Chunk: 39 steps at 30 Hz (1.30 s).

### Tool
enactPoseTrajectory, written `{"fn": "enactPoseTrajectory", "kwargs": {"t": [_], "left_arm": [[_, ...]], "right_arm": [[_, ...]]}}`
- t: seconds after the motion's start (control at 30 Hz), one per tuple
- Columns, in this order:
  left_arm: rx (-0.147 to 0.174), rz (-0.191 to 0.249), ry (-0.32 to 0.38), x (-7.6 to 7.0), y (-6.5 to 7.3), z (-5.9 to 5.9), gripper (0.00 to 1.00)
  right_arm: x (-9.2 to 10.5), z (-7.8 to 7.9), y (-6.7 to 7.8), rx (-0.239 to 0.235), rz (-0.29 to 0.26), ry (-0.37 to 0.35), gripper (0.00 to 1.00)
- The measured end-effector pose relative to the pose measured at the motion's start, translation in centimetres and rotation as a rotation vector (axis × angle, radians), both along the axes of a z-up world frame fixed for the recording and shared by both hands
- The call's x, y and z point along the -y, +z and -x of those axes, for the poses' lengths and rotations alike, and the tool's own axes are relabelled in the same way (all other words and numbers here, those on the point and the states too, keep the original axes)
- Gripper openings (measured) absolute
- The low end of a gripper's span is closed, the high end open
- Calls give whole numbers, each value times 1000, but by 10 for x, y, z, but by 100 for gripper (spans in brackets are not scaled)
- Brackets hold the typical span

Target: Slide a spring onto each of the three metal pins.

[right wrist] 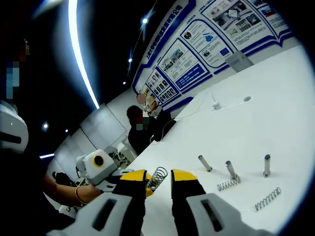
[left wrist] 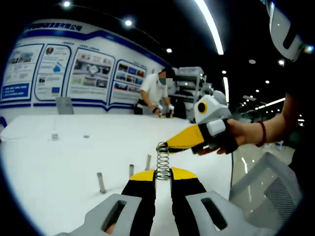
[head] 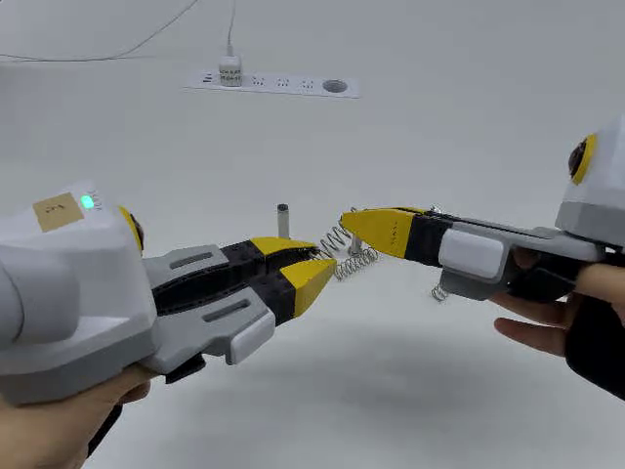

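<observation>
Three metal pins [right wrist: 230,168] stand bare on the white surface [head: 410,391], beyond the tips of both tongs, so I judge the first spring to be the step in hand. The left tongs [left wrist: 163,172] are nearly closed on the near end of a spring [left wrist: 163,157], which runs straight out from their tips. The right tongs [right wrist: 158,173] stand a little apart at its free far end; whether they pinch it I cannot tell. Two loose springs [right wrist: 228,184] lie ahead of the right tongs, by the pins. Next, one pair must carry the coil over a pin, bore in line, and lower it. Wall posters [left wrist: 93,73] bear writing too small to read. The tan label [head: 57,210] on the left tongs' body shows nothing legible.
</observation>
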<state>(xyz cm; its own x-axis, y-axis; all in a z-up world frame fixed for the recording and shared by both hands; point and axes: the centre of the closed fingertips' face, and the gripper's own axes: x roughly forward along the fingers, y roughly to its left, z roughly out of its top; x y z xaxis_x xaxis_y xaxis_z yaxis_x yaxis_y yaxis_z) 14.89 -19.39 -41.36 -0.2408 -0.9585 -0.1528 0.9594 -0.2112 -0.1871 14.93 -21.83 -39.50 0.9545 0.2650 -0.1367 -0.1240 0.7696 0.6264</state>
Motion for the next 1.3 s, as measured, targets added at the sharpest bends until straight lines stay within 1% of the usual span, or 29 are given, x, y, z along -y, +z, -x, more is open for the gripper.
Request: {"fn": "enactPoseTrajectory", "kwargs": {"t": [0.07, 0.23, 0.33, 0.37, 0.43, 0.47, 0.6, 0.73, 0.77, 0.8, 0.83, 0.87, 0.9, 0.97, 1.07, 1.13, 1.23, 1.3], "left_arm": [[-9, 9, -8, 0, 2, 2, 10], [-11, 17, -19, 0, 4, 4, 10], [-5, 15, -22, 0, 4, 4, 10], [1, 13, -22, 0, 3, 4, 10], [0, 11, -23, 0, 4, 5, 11], [10, 6, -13, 0, 4, 3, 11], [18, -6, -11, 0, 3, 2, 11], [33, -14, -5, 1, 2, 1, 12], [41, -20, 3, 1, 1, 0, 12], [58, -33, 13, 2, 0, -2, 13], [79, -43, 10, 2, -2, -3, 14], [112, -63, 17, 1, -6, -5, 15], [134, -75, 15, 1, -9, -5, 16], [150, -84, 17, 0, -11, -5, 17], [164, -98, 21, -2, -15, -6, 19], [190, -119, 30, -4, -21, -8, 21], [201, -140, 38, -6, -26, -9, 23], [213, -161, 58, -8, -30, -13, 24]], "right_arm": [[-1, 0, 1, 2, -13, 5, 18], [-2, 0, 3, 13, -37, 4, 13], [-4, 0, 5, 22, -68, 14, 12], [-5, 0, 6, 24, -78, 16, 12], [-5, 1, 6, 24, -65, 19, 12], [-6, 1, 6, 25, -61, 23, 11], [-8, 0, 6, 30, -47, 27, 11], [-8, -2, 7, 30, -29, 29, 11], [-8, -2, 7, 30, -22, 28, 11], [-7, -3, 6, 28, -4, 22, 11], [-7, -3, 6, 26, 3, 17, 11], [-6, -4, 6, 28, 8, 12, 11], [-4, -4, 7, 30, 14, 6, 11], [-2, -5, 7, 28, 28, -3, 11], [1, -7, 8, 29, 54, -12, 11], [5, -8, 8, 29, 83, -26, 11], [11, -10, 8, 26, 129, -43, 11], [13, -13, 10, 32, 145, -51, 11]]}}
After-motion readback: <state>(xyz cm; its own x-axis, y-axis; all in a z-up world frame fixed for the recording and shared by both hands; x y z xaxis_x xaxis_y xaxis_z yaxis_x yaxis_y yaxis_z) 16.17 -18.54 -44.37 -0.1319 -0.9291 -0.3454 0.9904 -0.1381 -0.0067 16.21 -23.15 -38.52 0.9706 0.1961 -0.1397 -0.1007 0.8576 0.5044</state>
